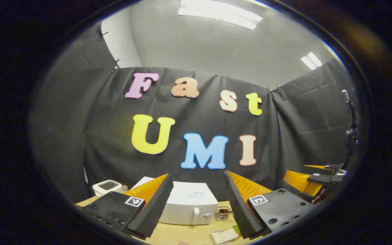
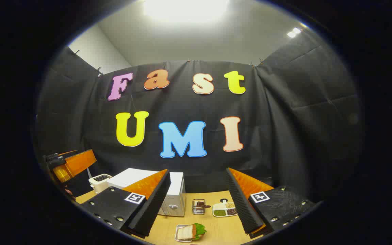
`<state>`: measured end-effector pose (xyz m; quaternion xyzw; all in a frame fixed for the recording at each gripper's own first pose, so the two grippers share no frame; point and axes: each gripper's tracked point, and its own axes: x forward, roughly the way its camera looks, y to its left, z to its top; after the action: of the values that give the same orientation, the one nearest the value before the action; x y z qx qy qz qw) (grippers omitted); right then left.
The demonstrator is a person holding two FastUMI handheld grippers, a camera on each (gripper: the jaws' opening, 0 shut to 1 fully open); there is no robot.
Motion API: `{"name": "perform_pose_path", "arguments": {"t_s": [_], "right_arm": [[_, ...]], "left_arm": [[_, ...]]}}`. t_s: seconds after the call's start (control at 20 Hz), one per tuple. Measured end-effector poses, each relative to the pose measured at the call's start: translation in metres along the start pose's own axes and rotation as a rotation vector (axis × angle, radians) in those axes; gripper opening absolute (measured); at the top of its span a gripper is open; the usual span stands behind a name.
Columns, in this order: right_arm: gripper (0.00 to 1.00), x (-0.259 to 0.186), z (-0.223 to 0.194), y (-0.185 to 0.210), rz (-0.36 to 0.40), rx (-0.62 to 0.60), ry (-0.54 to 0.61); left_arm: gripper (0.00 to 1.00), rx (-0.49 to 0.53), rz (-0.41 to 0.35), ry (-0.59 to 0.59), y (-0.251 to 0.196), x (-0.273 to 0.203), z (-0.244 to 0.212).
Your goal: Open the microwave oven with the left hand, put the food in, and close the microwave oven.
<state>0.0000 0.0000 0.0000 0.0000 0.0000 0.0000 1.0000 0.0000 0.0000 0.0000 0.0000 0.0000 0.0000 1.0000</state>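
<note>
The microwave (image 1: 189, 207) is seen shut at lower centre; the sandwich tray (image 2: 189, 232) lies outside. Both grippers (image 1: 196, 204) (image 2: 196, 204) are held wide, empty.

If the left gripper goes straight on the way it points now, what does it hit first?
Probably the microwave oven: it sits between the open left gripper jaws, door shut. Depth is unclear, and nothing nearer shows in that line.

left tongs (image 1: 196, 207) held agape, right tongs (image 2: 196, 206) likewise, both raised
</note>
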Motion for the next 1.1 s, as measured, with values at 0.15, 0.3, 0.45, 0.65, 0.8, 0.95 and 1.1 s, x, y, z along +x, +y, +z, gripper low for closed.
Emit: {"name": "perform_pose_path", "arguments": {"t_s": [0.15, 0.3, 0.45, 0.65, 0.8, 0.95, 1.1], "right_arm": [[0.96, 0.005, -0.006, -0.002, 0.021, -0.006, 0.004], [0.97, 0.014, -0.014, 0.001, 0.053, 0.013, 0.021], [0.96, 0.024, -0.02, -0.004, 0.069, 0.009, 0.029], [0.96, 0.035, -0.024, -0.009, 0.097, 0.003, 0.022], [0.96, 0.044, -0.023, -0.017, 0.112, 0.016, 0.008], [0.97, 0.051, -0.02, -0.028, 0.122, 0.035, -0.008], [0.96, 0.06, -0.024, -0.044, 0.123, 0.045, -0.006]], "left_arm": [[0.96, -0.013, 0.005, 0.001, -0.01, 0.004, -0.007], [0.96, -0.002, 0.022, 0.006, -0.012, 0.009, -0.01], [0.96, 0.014, 0.033, -0.002, -0.019, 0.016, -0.016], [0.95, 0.033, 0.047, 0.02, -0.029, 0.029, -0.036], [0.96, 0.046, 0.051, 0.043, -0.034, 0.042, -0.056], [0.96, 0.045, 0.056, 0.084, -0.039, 0.055, -0.092], [0.95, 0.049, 0.061, 0.15, -0.039, 0.075, -0.145]]}}
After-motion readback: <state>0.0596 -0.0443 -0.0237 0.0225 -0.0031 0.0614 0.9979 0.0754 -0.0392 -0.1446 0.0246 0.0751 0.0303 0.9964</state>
